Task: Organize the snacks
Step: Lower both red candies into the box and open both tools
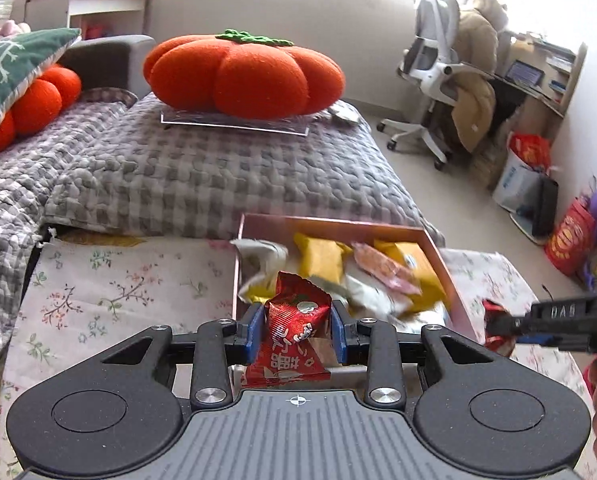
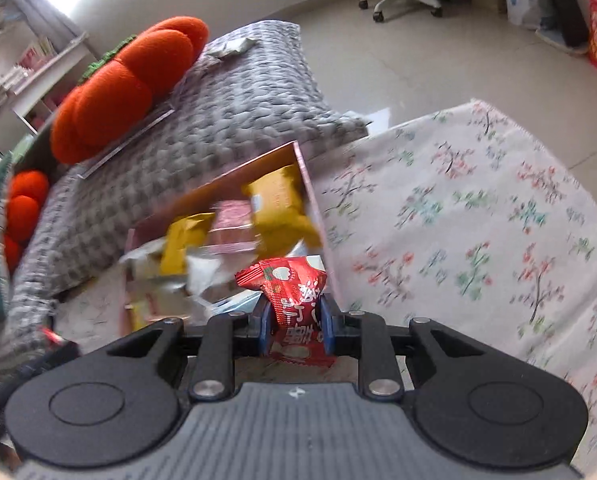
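A red foil snack packet (image 1: 296,334) was pinched by the left hand-held gripper (image 1: 297,332); another red packet (image 2: 294,312) was pinched by the right hand-held gripper (image 2: 296,330) beside the pink cardboard box (image 1: 338,222).

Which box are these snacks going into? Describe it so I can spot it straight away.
Find the low table with the floral cloth, in front of the grey checked sofa cover. On it sits a shallow, open pink box, already holding yellow and pink snack packets. It is the only container on the cloth.
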A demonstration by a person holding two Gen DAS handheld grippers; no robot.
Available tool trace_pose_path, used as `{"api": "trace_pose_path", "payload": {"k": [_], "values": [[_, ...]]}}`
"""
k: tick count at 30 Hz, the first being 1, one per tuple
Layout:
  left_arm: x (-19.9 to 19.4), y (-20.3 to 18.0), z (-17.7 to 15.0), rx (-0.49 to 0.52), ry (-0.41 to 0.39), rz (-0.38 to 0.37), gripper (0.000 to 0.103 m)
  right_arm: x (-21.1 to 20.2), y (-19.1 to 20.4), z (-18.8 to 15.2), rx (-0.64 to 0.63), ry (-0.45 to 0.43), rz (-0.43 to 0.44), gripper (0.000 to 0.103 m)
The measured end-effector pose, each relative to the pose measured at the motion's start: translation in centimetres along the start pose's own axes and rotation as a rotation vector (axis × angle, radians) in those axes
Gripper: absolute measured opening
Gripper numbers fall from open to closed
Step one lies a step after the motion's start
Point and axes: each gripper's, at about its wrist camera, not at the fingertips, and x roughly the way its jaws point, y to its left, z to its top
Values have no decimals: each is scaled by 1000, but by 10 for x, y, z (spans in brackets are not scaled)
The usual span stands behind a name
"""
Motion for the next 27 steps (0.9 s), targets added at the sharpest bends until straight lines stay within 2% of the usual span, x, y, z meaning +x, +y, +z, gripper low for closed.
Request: {"api": "trace_pose_path", "payload": {"k": [9,13,19,22,26,27], "values": [[38,10,0,-42,34,-5,32,8,16,11,-140,-72,-8,22],[55,12,-6,-41,56,2,32,28,20,11,-187,-37,-10,22],[71,9,-12,-41,72,11,32,59,27,3,-257,19,-105,22],[72,8,-13,-21,63,30,34,61,30,2,-279,14,-113,22],[66,12,-10,-48,51,17,34,58,27,4,-267,27,-102,26],[63,12,-9,-50,47,12,40,57,27,5,-260,27,-95,28]]}}
